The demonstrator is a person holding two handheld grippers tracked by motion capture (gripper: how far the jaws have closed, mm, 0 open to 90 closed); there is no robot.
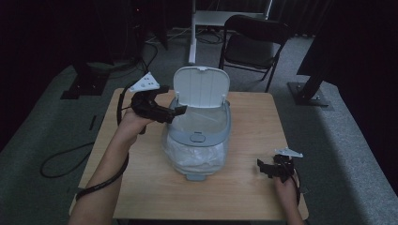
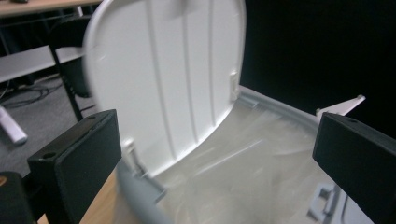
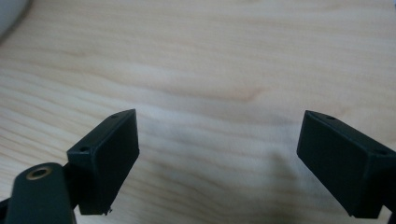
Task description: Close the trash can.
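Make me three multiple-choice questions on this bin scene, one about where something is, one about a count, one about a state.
1. Where is the right gripper?
A. Over the bin
B. Low over the table near its front right corner
C. On the chair

2. How many folding chairs stand behind the table?
A. One
B. Two
C. Three

3. How is the bin's lid?
A. Shut flat
C. Lying on the floor
B. Standing open

Answers: 1 B, the high view shows it by the front right corner, clear of the bin. 2 A, one dark chair stands there. 3 B, the lid stands upright at the bin's back edge.
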